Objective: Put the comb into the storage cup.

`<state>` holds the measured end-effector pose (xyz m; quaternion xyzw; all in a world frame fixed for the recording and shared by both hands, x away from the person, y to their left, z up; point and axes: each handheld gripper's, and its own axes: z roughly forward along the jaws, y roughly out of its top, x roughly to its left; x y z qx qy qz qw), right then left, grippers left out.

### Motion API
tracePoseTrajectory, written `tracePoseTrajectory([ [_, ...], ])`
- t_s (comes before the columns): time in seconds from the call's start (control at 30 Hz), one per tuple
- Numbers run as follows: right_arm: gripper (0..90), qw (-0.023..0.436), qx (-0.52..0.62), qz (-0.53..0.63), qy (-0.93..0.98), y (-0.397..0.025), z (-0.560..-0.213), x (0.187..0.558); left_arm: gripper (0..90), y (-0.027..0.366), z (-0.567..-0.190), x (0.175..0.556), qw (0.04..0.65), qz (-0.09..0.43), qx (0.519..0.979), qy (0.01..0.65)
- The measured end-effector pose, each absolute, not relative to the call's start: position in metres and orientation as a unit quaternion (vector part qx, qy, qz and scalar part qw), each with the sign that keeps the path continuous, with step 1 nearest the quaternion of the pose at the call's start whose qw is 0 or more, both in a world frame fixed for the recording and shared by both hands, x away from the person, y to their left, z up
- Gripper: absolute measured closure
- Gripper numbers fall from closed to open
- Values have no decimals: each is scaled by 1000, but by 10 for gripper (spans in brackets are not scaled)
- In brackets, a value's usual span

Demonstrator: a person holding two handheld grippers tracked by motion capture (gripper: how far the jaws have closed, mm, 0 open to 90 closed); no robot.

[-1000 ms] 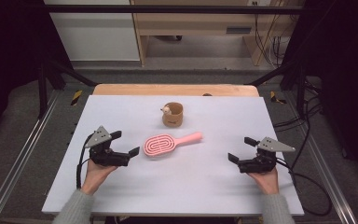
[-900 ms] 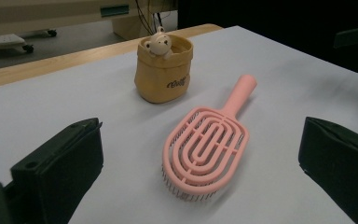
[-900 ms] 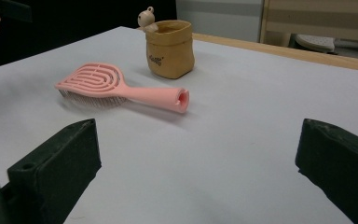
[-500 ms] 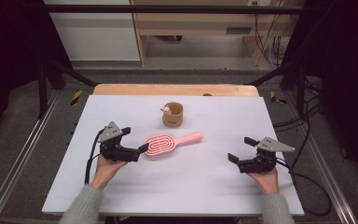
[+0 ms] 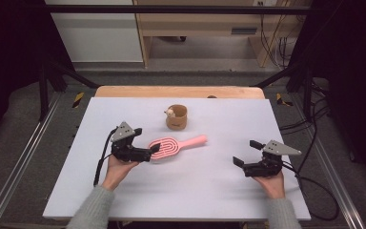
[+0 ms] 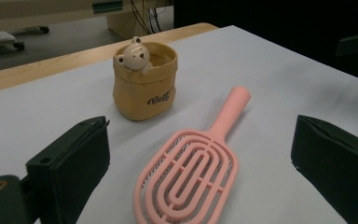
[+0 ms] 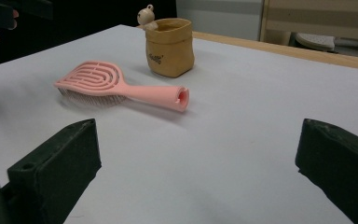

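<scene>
From the high view, my left hand-held gripper [image 5: 151, 149] sits at the wide end of the pink brush [image 5: 176, 144], jaws apart and not clamped on it. The brush lies flat on the white counter [image 5: 209, 191], handle pointing right. A tan pot [image 5: 177, 117] stands just beyond it. My right hand-held gripper [image 5: 246, 152] rests well to the right, jaws apart.

In my left gripper view, the brush head lies between my spread jaws, the pot farther off.

In my right gripper view, my jaws stand wide over bare counter, the brush and pot far left.
</scene>
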<state>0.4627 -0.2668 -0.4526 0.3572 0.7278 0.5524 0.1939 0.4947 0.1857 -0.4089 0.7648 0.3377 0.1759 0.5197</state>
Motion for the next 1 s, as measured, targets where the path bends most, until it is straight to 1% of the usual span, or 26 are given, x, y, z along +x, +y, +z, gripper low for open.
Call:
tracePoseTrajectory([
  [0.53, 3, 194, 357, 551, 729, -267, -453, 463, 181, 164, -410, 503, 512, 170, 768, 344],
  [0.7, 3, 194, 357, 551, 729, -266, -453, 463, 245, 158, -411, 505, 513, 171, 767, 346],
  [0.9, 3, 194, 357, 550, 729, -266, -453, 463, 349, 151, -413, 507, 506, 171, 771, 346],
  [1.0, 3, 193, 357, 549, 730, -266, -453, 463, 381, 147, -415, 509, 505, 168, 772, 348],
])
